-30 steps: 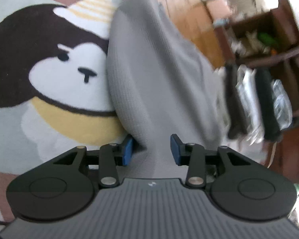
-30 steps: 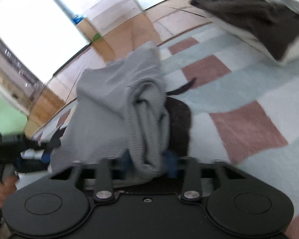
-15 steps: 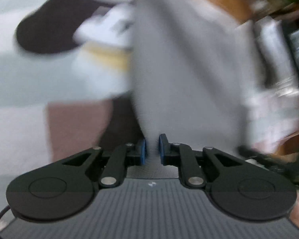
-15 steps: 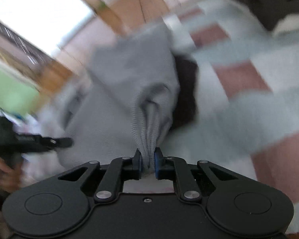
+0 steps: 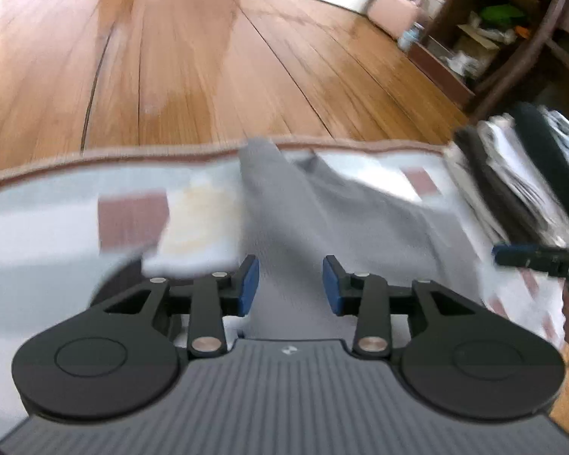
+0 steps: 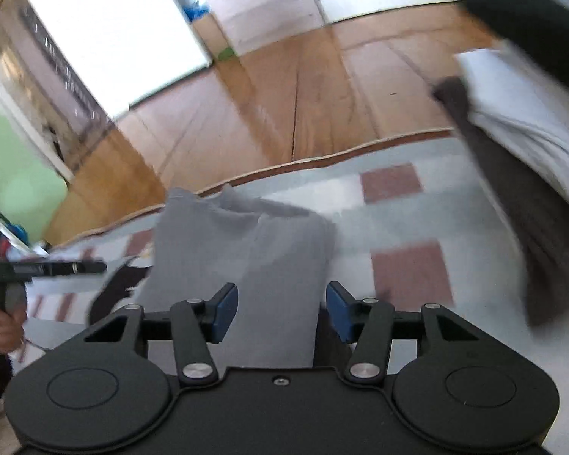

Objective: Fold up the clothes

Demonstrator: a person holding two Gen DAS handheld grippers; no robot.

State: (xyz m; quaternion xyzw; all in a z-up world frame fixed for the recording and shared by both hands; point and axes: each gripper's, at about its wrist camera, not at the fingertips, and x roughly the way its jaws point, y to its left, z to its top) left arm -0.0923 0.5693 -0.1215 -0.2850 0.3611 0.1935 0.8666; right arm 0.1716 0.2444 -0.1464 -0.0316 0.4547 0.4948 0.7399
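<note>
A grey knit garment (image 5: pixel 322 212) lies folded on the patterned rug (image 5: pixel 57 235); in the right wrist view the garment (image 6: pixel 242 261) is a flat oblong. My left gripper (image 5: pixel 290 284) hovers above its near end, jaws opening, and the blue pads (image 5: pixel 248 284) touch no cloth. My right gripper (image 6: pixel 280 311) is also opening over the garment's near edge, which shows through the gap without being pressed. Each gripper shows in the other's view: the right gripper (image 5: pixel 538 258) at the right edge, the left gripper (image 6: pixel 57 267) at the left edge with a hand (image 6: pixel 3 330) on it.
Folded clothes (image 5: pixel 512 182) are stacked right of the garment. In the right wrist view a dark brown garment (image 6: pixel 531 227) and white cloth (image 6: pixel 512 113) are piled at the right. Wooden floor (image 5: pixel 208 57) lies beyond the rug. A dark shelf unit (image 5: pixel 493 30) stands at the far right.
Half a second ago both grippers were pinching the grey garment. Both have let go and lifted away, and the garment now rests folded on the rug.
</note>
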